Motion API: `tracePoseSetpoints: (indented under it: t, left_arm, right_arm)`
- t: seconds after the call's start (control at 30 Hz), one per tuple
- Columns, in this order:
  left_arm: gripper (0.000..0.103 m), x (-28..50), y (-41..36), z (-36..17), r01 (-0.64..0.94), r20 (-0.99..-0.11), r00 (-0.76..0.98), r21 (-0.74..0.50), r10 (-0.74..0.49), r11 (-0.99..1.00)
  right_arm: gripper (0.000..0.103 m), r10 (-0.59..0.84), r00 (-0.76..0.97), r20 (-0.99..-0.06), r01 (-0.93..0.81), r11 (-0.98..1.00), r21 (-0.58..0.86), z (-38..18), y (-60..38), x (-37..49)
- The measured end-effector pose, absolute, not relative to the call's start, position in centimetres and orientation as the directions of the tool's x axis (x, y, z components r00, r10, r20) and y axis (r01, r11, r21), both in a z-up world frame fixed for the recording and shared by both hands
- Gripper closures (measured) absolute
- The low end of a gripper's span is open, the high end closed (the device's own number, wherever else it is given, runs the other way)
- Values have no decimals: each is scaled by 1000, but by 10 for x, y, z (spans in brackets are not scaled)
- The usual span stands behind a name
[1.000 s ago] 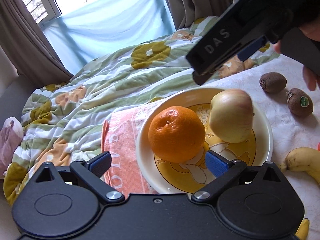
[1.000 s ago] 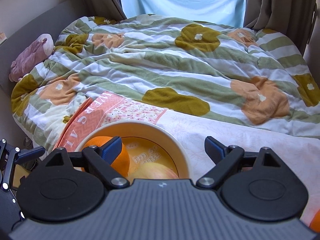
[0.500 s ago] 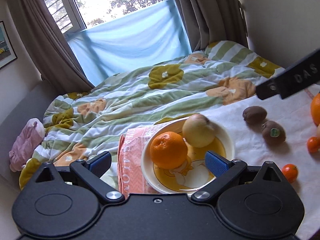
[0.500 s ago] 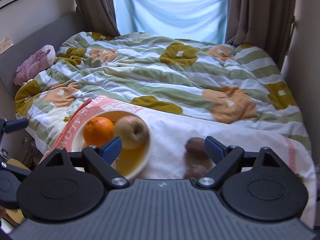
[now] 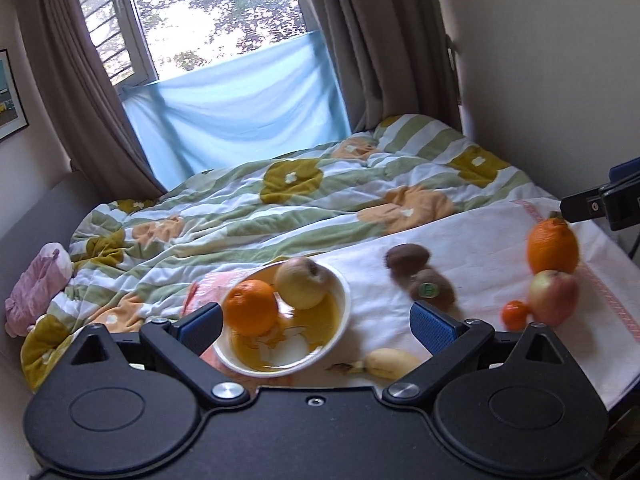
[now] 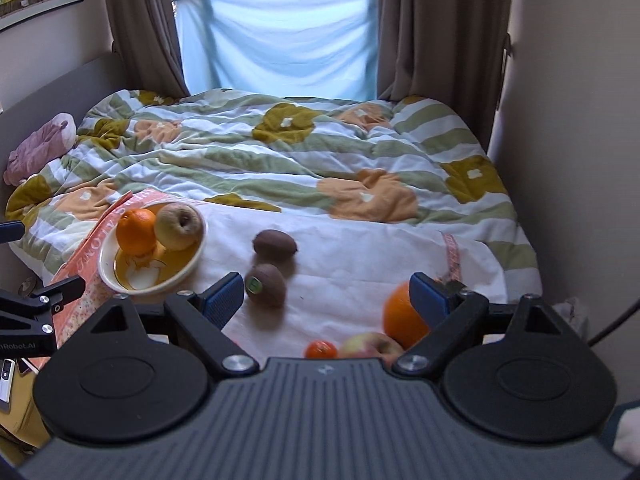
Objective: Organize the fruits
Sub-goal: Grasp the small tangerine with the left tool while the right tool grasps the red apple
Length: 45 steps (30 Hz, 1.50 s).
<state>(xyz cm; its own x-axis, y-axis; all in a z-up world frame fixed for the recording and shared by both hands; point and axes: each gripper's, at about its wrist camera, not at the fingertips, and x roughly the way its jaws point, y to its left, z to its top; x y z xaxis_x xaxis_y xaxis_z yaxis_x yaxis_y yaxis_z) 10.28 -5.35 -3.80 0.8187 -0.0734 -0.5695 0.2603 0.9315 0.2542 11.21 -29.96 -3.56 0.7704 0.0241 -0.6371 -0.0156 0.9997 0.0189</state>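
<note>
Both claws, left (image 5: 316, 320) and right (image 6: 328, 294), gape wide and empty, now pulled back from the plate (image 5: 340, 292); orange (image 5: 251, 307) and apple (image 5: 302, 282) sit in it, ahead; kiwis (image 6: 266, 284) and other fruit lie loose nearby, unsorted.

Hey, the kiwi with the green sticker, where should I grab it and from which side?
Grip the stickered kiwi across its narrow middle, coming from above with the open right tongs. It is egg-shaped and lying on the white cloth, so the short axis probably gives the steadiest hold. The other kiwi sits close behind, so avoid approaching from there.
</note>
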Motion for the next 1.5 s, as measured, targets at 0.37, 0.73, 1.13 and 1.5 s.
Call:
tracePoseSetpoints:
  t: [0.37, 0.73, 1.13, 1.5]
  left_arm:
    - [2, 87, -116, -71, 437, -619, 756, 237, -212, 868]
    - [15, 120, -148, -158, 611, -698, 668, 317, -257, 725]
    - [32, 151, -150, -200, 668, -760, 605, 323, -238, 670]
    - [58, 166, -143, -199, 648, -782, 583, 282, -222, 708]
  right_arm:
    - [0, -10, 737, -675, 83, 994, 77, -68, -356, 76]
    - [0, -27, 694, -720, 189, 971, 146, -134, -359, 90]
    - [0, -20, 673, -740, 255, 944, 207, -173, -348, 133]
    - [2, -17, 655, -755, 271, 939, 214, -184, -344, 149]
